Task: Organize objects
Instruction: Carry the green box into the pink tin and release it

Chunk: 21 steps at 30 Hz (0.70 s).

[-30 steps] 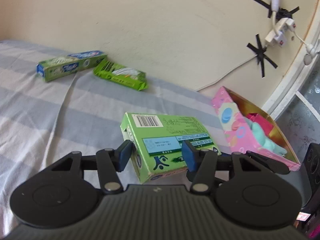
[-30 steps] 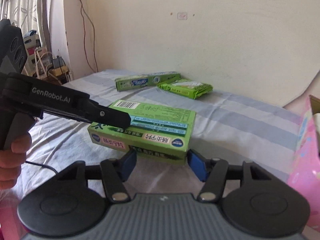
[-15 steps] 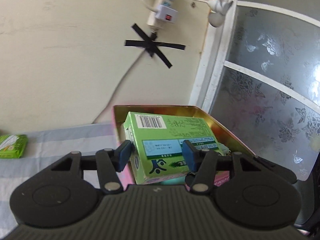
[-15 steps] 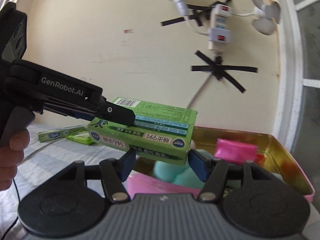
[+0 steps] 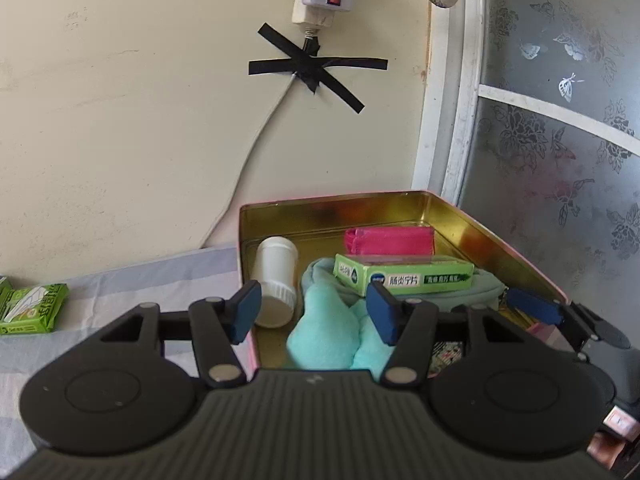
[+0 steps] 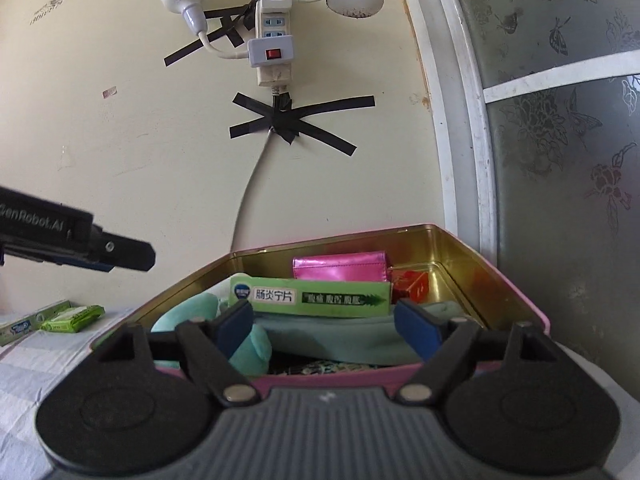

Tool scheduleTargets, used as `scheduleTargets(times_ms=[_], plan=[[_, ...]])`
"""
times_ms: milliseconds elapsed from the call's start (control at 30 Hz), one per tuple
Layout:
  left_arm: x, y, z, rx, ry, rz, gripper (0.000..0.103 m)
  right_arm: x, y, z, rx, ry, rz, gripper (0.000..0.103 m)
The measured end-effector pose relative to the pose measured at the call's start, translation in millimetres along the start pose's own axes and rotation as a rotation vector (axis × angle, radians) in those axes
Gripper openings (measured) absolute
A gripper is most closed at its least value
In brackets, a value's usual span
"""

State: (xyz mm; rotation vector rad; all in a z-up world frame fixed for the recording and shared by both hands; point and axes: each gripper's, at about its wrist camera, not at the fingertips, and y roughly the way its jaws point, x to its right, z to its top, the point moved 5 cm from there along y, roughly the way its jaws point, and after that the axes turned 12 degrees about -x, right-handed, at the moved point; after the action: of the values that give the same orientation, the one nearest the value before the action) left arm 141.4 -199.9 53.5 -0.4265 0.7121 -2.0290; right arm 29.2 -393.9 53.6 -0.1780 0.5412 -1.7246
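Both my grippers tilt down over the tin (image 6: 516,280); right gripper (image 6: 324,326) opening, left gripper (image 5: 314,312) open, medicine box (image 6: 310,295) lying free inside.

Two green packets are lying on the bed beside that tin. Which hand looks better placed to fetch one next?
Probably the left. In its view the green packet lies just beside the left gripper, whose fingers are empty. The right gripper, jaws opening, faces the tin, farther off.

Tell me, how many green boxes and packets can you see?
3: green box lying on the cloth in the tin; toothpaste box and green packet on the bed. More may be hidden.
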Motion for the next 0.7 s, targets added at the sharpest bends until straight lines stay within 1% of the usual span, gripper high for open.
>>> scheduleTargets(times_ms=[133, 233, 400, 500, 700], plan=[[-7, -4, -18, -0.033, -0.024, 0.020, 0.060, -2, -6, 1, 0.008, 0.020, 0.014, 0.081], [-8, -8, -30, -0.053, -0.023, 0.027, 0.060, -4, -18, 0, 0.020, 0.044, 0.030, 0.081], [-14, -13, -46, -0.090, -0.016, 0.072, 0.061, -13, -42, -6, 0.029, 0.110, 0.094, 0.081], [-21, -16, -57, -0.107, -0.027, 0.092, 0.061, -23, -50, -10, 0.020, 0.105, 0.113, 0.081], [-41, -20, -75, -0.127, -0.059, 0.117, 0.061, -43, -54, -18, -0.017, 0.097, 0.135, 0.082]])
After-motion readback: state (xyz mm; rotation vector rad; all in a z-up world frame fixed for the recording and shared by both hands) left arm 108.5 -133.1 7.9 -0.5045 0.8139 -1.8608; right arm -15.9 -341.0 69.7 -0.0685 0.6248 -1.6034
